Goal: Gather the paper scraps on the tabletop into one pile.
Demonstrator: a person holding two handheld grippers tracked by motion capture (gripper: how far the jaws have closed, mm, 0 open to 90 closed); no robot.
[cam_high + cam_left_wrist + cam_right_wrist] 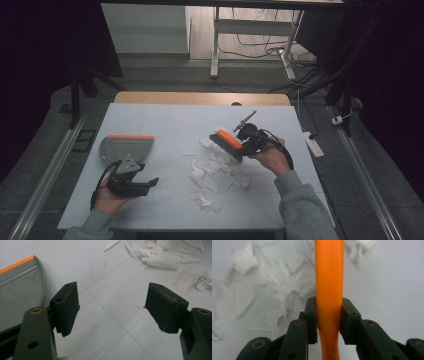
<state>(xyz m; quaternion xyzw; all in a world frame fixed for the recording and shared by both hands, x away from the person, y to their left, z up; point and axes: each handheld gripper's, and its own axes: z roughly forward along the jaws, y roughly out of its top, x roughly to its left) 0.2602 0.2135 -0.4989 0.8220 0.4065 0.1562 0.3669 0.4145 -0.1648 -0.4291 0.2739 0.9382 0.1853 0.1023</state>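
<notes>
A hand brush with an orange back (pixel 228 138) and dark bristles stands tilted over a heap of white paper scraps (pixel 212 170) at mid-table. My right gripper (pixel 246 142) is shut on the brush; in the right gripper view the pads clamp the orange handle (pixel 329 277) from both sides, with the scraps (pixel 262 285) beneath. A grey dustpan with an orange rim (pixel 126 146) lies flat at the left. My left gripper (pixel 150 184) rests near the front left, just in front of the dustpan (pixel 20 290). It (pixel 112 307) is open, with nothing between its jaws.
A white mat (pixel 165 120) covers the table, with faint red marks (pixel 183 282) on it. More scraps (pixel 160 255) lie ahead of the left gripper. A power strip (pixel 313 144) and cables lie on the floor to the right. Desk legs stand beyond the far edge.
</notes>
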